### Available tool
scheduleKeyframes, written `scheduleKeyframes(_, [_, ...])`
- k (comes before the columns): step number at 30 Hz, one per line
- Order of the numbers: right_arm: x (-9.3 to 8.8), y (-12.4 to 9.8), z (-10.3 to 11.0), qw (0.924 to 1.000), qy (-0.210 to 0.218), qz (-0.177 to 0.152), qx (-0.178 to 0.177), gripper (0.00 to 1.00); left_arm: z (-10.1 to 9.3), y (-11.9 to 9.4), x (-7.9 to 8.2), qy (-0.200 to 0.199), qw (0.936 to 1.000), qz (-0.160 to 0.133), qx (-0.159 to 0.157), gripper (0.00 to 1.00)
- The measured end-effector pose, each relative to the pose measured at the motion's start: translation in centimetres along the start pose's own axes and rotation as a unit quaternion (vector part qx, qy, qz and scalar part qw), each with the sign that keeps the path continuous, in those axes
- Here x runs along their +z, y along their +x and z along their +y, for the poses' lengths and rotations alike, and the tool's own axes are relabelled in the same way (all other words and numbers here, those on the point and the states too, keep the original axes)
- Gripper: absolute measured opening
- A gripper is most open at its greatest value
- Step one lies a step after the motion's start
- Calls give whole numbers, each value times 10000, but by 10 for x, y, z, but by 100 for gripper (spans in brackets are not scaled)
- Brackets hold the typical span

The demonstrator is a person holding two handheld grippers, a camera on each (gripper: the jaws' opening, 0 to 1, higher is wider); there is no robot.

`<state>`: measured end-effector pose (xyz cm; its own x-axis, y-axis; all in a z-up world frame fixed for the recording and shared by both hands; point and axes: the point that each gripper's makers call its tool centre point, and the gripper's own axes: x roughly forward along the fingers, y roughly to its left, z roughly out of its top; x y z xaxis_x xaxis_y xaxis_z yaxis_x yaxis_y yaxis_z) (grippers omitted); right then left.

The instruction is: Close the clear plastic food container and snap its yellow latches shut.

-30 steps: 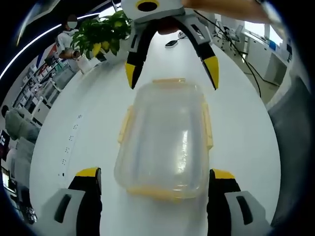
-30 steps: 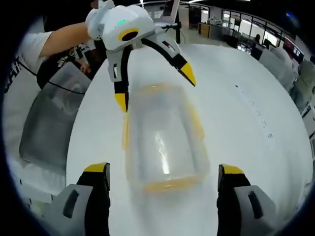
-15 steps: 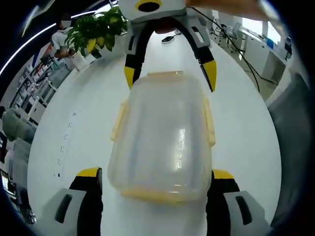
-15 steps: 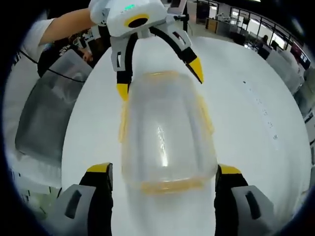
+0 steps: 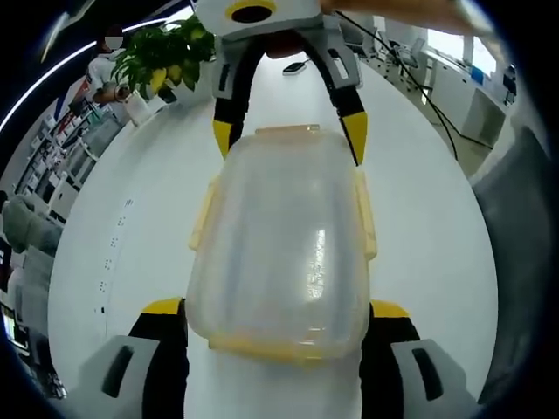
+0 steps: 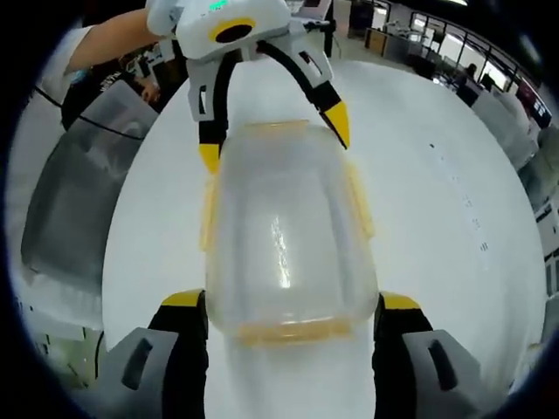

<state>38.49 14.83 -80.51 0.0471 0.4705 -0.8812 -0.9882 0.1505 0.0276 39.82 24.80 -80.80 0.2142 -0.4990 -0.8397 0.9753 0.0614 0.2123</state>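
White worktop (image 5: 140, 192) curves through an office, and on it the clear plastic food container (image 5: 284, 244) lies with its lid seated and yellow latches (image 5: 203, 216) standing out along the rim. Each end sits between spread jaws: the left hand-held gripper (image 5: 272, 316) brackets the near end in the left gripper view, the right hand-held gripper (image 6: 290, 312) the opposite end. Neither visibly grips. To latch cleanly, I'd steady one end, then press each flap squarely down over the rim.
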Motion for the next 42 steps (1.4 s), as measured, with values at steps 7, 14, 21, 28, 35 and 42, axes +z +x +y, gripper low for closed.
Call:
scheduleKeyframes(7, [10,5,1,10000,-44,6,19,75,1,-6,-10,-30,10000,59,13,78])
scheduleKeyframes(14, [23,12,3,10000,-91,-11,38,75,0,-14,-25,-58,9998,192,37,78])
scheduleKeyframes(21, [39,21,11,9998,-171,-31,79,75,-1,-23,-41,-120,9995,267,72,77])
scheduleKeyframes(28, [48,25,13,9997,-227,13,80,75,0,-28,-49,-155,9993,329,98,77])
scheduleKeyframes(35, [55,28,15,9997,-235,3,82,75,-1,-33,-56,-159,9993,326,111,77])
scheduleKeyframes(42, [63,32,17,9996,-252,-3,84,75,-1,-37,-64,-175,9992,331,114,77])
